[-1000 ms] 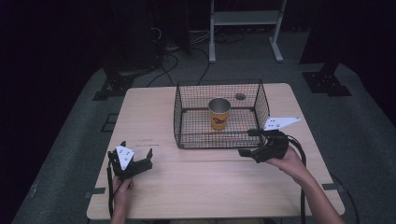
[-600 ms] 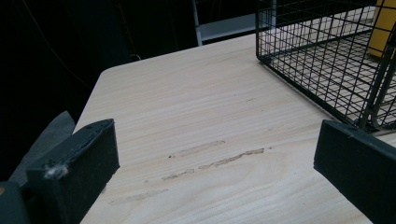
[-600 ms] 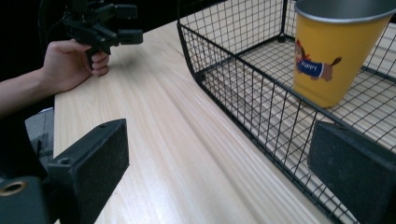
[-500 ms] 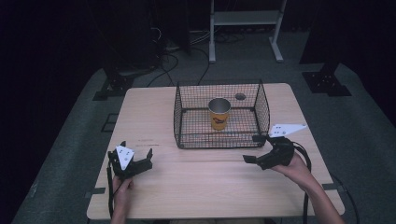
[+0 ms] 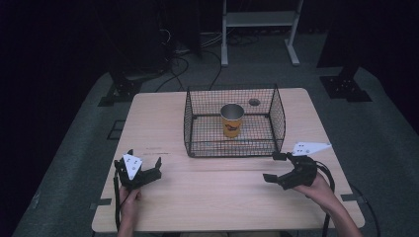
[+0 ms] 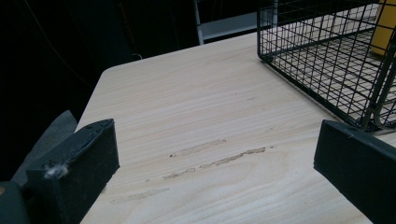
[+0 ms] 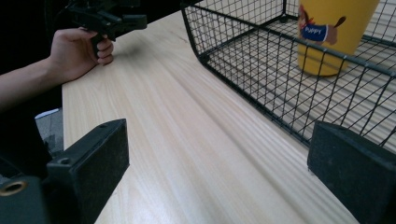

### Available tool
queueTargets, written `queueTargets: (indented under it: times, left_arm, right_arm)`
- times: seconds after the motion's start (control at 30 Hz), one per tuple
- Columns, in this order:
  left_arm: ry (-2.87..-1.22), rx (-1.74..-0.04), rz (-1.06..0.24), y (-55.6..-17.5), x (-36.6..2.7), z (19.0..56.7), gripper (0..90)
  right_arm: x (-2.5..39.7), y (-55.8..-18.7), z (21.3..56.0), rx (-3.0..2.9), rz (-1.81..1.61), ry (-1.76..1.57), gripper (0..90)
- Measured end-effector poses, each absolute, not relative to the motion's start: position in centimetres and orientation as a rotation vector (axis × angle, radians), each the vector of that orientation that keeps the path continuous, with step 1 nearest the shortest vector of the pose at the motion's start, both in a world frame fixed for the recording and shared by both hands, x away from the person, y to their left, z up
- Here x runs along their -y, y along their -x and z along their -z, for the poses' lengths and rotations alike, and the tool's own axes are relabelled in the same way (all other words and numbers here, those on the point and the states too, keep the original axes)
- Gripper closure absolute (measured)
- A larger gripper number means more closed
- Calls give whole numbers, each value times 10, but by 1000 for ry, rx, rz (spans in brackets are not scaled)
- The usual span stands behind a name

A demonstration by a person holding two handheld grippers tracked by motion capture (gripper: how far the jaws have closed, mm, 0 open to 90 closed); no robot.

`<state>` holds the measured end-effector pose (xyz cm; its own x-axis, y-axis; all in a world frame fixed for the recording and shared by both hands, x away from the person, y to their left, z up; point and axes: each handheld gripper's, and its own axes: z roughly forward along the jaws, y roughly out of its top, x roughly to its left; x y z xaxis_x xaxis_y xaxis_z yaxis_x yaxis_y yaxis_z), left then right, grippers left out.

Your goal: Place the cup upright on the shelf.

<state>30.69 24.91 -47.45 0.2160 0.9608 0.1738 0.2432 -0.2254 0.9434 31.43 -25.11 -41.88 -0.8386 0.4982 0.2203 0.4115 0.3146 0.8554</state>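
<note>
While resting near basket (image 5: 232, 148), both hand-held grippers, left (image 5: 144, 167) and right (image 5: 274, 167), gape wide, empty.

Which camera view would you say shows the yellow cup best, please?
The high view: the whole yellow cup stands upright inside the wire basket, rim visible. The right gripper view shows its printed lower part through the mesh, top cropped; the left gripper view catches just a yellow edge.
</note>
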Motion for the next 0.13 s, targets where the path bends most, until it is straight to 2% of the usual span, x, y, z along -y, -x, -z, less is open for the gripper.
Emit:
queueTargets:
  times: [0.13]
  left_arm:
    - [-1645, -1150, -1069, -307, -249, 474, 0]
  right_arm:
    - [255, -309, 424, -2476, -1588, -868, 50]
